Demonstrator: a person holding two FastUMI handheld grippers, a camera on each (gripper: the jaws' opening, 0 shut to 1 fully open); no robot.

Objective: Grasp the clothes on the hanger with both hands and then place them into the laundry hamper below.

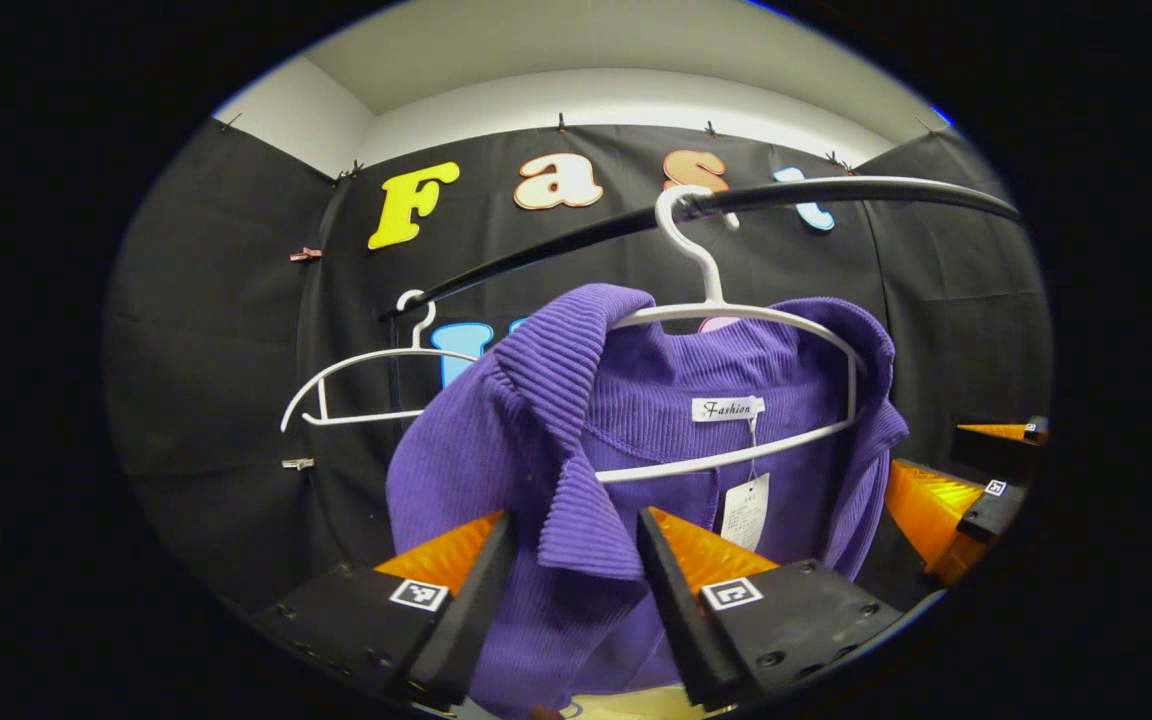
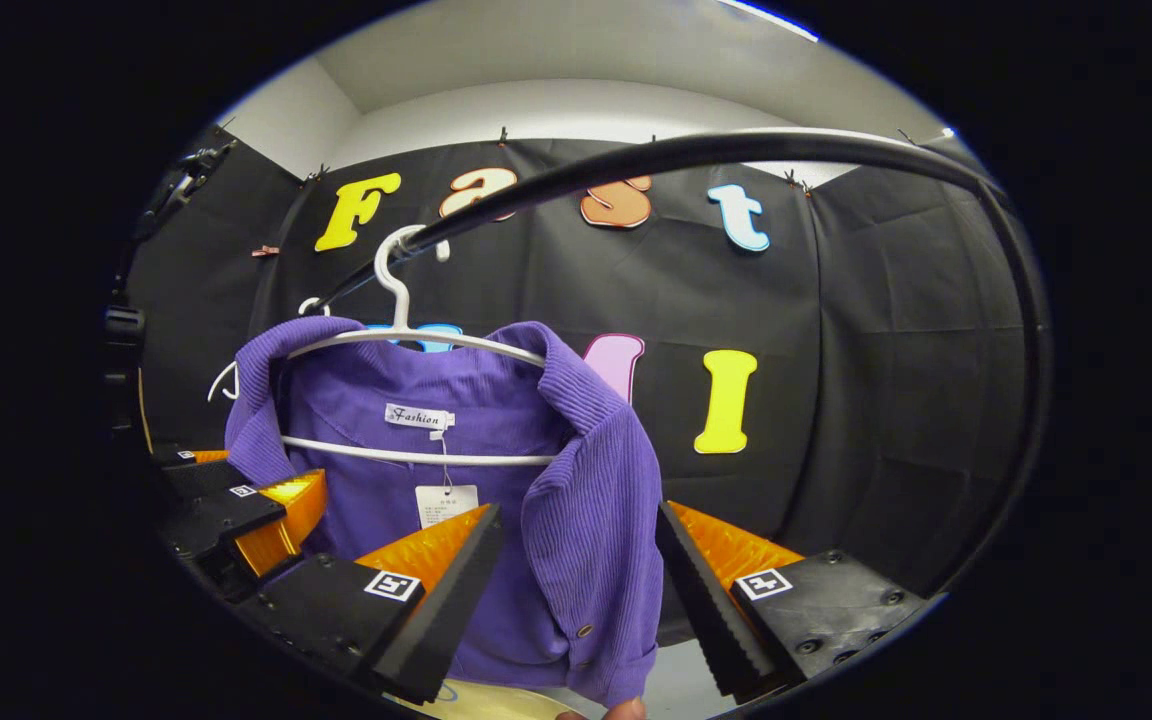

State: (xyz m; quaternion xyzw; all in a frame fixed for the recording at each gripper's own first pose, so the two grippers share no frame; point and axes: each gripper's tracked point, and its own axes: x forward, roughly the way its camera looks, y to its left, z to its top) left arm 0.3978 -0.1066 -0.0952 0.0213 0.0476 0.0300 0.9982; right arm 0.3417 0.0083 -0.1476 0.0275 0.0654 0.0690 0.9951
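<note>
A purple ribbed cardigan [image 1: 456, 470] hangs on a white hanger [image 1: 736, 312] hooked over a black rail [image 1: 836, 190]. In the left gripper view, my left gripper [image 1: 574, 520] is open, its fingers straddling the collar flap and front panel on that side. My right gripper [image 1: 956, 455] sits at the garment's far edge. In the right gripper view, my right gripper [image 2: 578, 510] is open around the other front panel of the cardigan [image 2: 586, 440]. My left gripper [image 2: 241, 478] sits low beside the hanger [image 2: 416, 455].
An empty white hanger [image 1: 356, 390] hangs farther along the rail, behind the cardigan. The rail [image 2: 696, 150] arches overhead and bends down at the right. A pale yellow surface [image 2: 496, 705] lies below the garment. A paper tag [image 1: 744, 510] dangles from the neck label.
</note>
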